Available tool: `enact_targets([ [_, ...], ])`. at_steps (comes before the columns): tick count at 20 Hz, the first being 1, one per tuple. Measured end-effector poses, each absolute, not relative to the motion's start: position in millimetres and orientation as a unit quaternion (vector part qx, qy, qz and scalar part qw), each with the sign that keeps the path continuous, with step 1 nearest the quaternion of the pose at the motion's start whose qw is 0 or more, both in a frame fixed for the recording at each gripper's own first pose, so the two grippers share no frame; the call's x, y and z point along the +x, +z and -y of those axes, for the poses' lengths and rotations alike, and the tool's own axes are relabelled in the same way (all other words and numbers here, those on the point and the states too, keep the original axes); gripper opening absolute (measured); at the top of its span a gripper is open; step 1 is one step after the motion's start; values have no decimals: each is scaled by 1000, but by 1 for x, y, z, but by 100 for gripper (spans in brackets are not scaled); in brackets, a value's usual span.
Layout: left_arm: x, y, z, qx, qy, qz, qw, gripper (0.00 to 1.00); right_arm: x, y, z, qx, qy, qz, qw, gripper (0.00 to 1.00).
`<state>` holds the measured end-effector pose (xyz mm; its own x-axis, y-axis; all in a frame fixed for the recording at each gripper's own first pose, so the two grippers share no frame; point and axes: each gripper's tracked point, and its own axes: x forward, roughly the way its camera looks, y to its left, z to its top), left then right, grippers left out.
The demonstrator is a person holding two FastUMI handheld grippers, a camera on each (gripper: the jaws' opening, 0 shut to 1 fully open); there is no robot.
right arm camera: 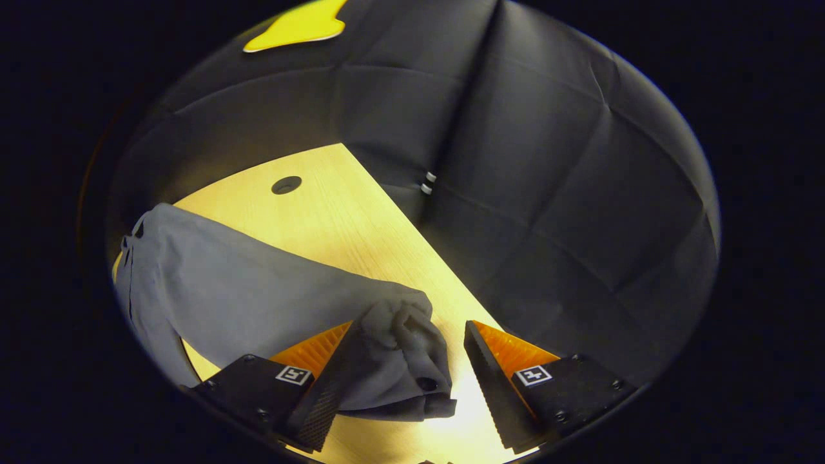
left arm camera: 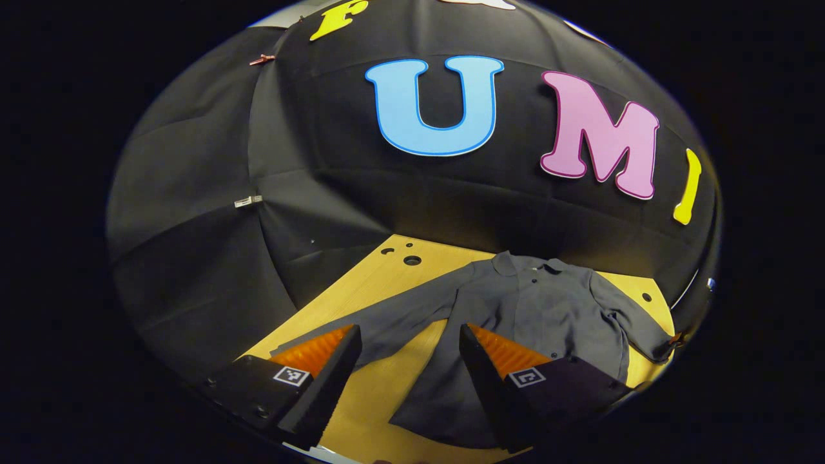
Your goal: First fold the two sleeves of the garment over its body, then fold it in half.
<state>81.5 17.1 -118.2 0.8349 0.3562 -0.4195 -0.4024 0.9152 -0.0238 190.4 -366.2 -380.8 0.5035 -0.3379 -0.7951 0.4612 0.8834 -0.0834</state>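
**One shirt flat on bench, both tongs spread, nothing gripped**

Count: one grey long-sleeved button-front cloth shirt, two sleeves, both still out to the sides, not folded over the body. One light wooden bench with several round dark holes in its top; one such hole in the right gripper view. Two tongs, one per view.

Left gripper view: left tongs spread wide, pinching nothing. They hang above the bench, angled down toward the shirt. Shirt lies flat ahead of the tongs, collar at the far end near the booth wall, hem closest to the camera. The shirt's left-hand sleeve runs diagonally out and passes behind the left finger; the lower body panel sits between and under the right finger. Contact with the cloth cannot be told. The other sleeve lies well off to the right of the tongs, cuff near the bench edge.

Right gripper view: right tongs also spread, low over the bench. A bunched sleeve cuff sits in the gap, against or just beside the left finger, apart from the right finger, so not pinched. The sleeve stretches away up-left from the tongs to the shirt body. Bare bench ahead and right of the tongs.
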Motion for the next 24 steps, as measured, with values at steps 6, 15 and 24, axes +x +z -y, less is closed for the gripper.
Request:
enact_targets([
  [6,89,-115,-1,-37,189,-206,960,96,193,-396,355,99,-214,-451,861,92],
  [15,92,-121,9,-49,184,-220,957,96,210,-399,331,140,-189,-457,858,7],
  [24,101,-125,-1,-34,164,-221,961,96,257,-302,304,157,-166,-399,888,6],
])
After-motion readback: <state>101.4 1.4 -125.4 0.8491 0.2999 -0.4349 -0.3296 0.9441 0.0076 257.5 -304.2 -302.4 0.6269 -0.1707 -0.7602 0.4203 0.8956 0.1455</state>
